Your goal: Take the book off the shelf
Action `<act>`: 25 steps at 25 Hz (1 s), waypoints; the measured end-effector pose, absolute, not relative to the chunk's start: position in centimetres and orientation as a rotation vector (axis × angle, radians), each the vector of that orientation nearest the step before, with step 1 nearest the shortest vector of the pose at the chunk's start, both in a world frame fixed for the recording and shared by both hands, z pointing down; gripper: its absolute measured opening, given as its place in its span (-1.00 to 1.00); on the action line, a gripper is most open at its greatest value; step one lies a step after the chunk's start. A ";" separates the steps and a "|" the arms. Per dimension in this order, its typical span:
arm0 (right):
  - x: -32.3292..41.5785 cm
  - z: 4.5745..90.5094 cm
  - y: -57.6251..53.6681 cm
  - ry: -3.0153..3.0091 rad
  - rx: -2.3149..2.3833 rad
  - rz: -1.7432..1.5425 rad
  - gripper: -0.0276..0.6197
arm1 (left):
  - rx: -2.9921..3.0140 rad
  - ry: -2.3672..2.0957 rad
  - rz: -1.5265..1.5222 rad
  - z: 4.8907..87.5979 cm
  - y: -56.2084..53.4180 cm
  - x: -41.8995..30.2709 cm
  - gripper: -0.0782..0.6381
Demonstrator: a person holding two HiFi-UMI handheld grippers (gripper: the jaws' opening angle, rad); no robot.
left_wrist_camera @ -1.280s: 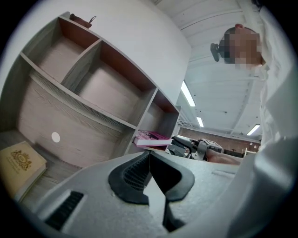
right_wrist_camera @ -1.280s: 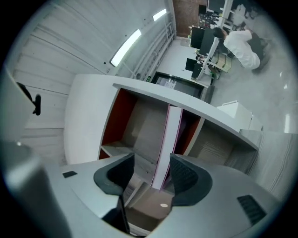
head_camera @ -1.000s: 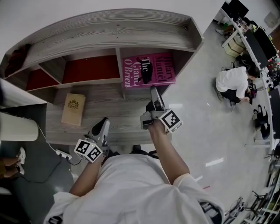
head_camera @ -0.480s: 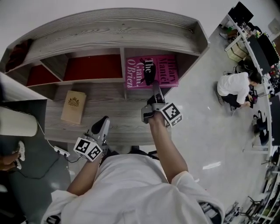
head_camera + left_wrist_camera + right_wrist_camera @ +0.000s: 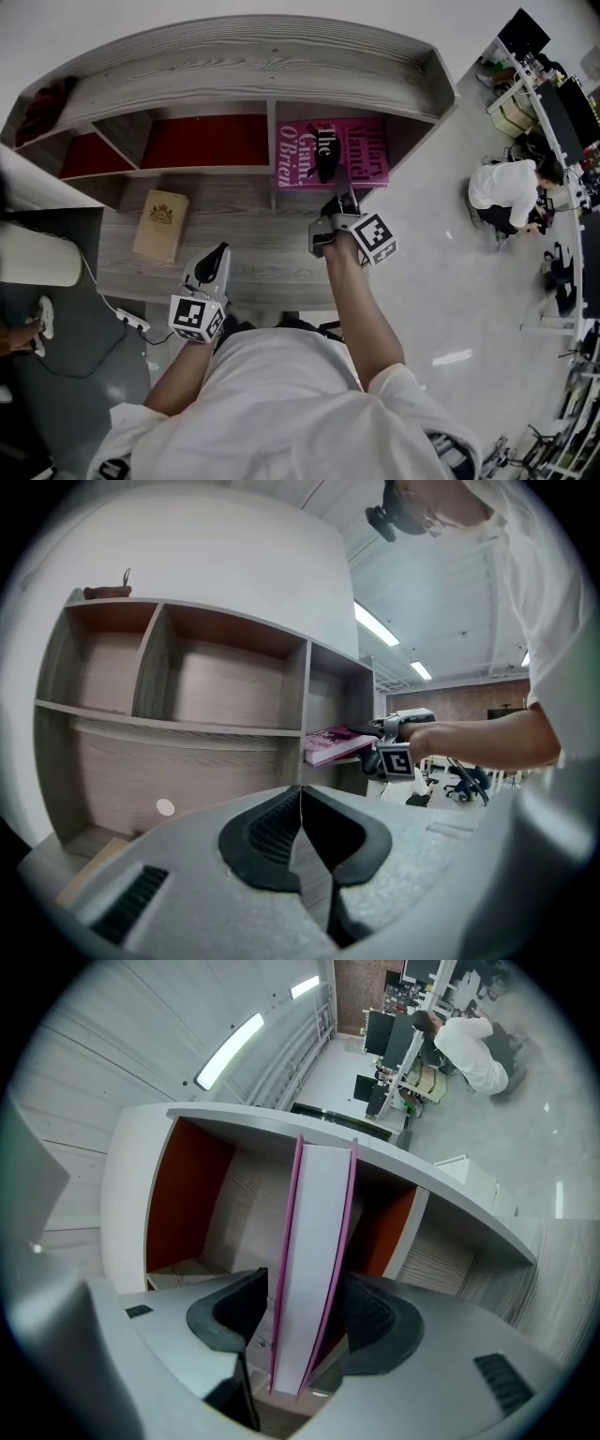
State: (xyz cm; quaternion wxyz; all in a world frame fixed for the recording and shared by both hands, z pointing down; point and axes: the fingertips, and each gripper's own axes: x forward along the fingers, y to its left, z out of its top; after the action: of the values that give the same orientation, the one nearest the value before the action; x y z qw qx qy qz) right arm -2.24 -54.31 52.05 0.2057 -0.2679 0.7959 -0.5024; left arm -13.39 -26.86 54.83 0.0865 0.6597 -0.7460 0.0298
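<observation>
Two books: one pink book [image 5: 330, 155] at 12 o'clock and one tan book [image 5: 159, 225] at 9 o'clock. One wooden shelf unit [image 5: 253, 66], with three red-backed compartments in a row. Two tongs: left tongs [image 5: 219, 253] and right tongs [image 5: 341, 180]. One crouching person [image 5: 502, 187] at 3 o'clock. One dark object [image 5: 42, 101] on the shelf top at 10 o'clock.

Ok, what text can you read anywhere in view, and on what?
"The Giant, O'Brien": cover of the pink book.
"Hilary Mantel": same cover.
The tan book shows a crest; any lettering is too small to read.
The marker cubes carry square patterns, no words.
</observation>
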 end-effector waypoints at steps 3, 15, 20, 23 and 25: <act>-2.3 52.1 -54.6 2.222 -0.761 -1.399 -0.18 | 1.947 -2.240 0.113 55.0 -26.6 -13.7 -0.73; -3.4 52.5 -54.1 2.211 -0.742 -1.453 -0.39 | 1.926 -2.237 0.079 55.2 -25.0 -13.8 -0.73; -2.9 52.4 -53.3 2.208 -0.738 -1.461 -0.40 | 1.936 -2.222 0.057 55.2 -24.6 -13.3 -0.73; -2.5 52.2 -52.9 2.202 -0.735 -1.459 -0.41 | 1.952 -2.209 0.020 55.0 -24.6 -12.9 -0.73; -2.2 52.0 -52.5 2.199 -0.731 -1.460 -0.41 | 1.969 -2.204 0.015 54.7 -24.6 -12.6 -0.73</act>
State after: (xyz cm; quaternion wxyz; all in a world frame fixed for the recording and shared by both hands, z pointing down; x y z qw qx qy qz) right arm -2.21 -52.46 52.05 0.2000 -0.2617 0.7866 -0.5222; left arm -12.62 -24.58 54.73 0.0931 0.6632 -0.7426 0.0051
